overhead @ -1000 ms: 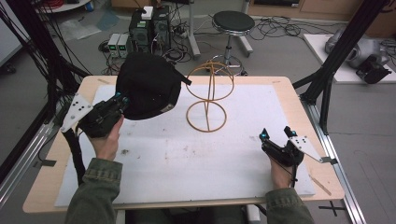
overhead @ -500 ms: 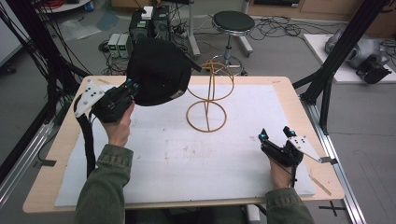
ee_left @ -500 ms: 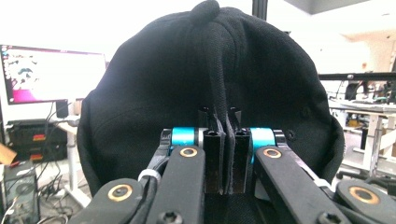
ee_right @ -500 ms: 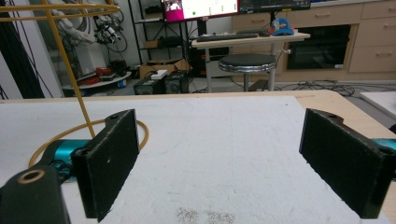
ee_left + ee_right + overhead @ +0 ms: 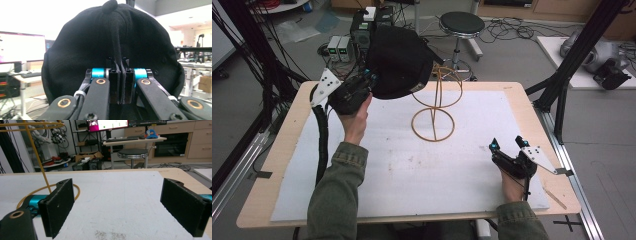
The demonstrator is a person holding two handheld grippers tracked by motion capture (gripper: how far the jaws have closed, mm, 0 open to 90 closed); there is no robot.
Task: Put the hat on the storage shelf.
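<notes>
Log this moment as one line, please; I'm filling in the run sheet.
left claw: shut on cap | cap: in air by wire stand | right claw: open, empty

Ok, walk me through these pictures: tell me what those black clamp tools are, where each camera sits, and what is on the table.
A person sits at a table and holds a hand-held gripper in each hand, a clamp with two black jaws. One picture comes from a camera above the table; the other two come from cameras riding on the grippers, looking along their jaws. The left hand-held gripper is shut on a black cap, pinching its fabric and holding it in the air beside a yellow wire stand. The right hand-held gripper rests near the table's right side with its jaws open and nothing between them. A white sheet covers the tabletop.
</notes>
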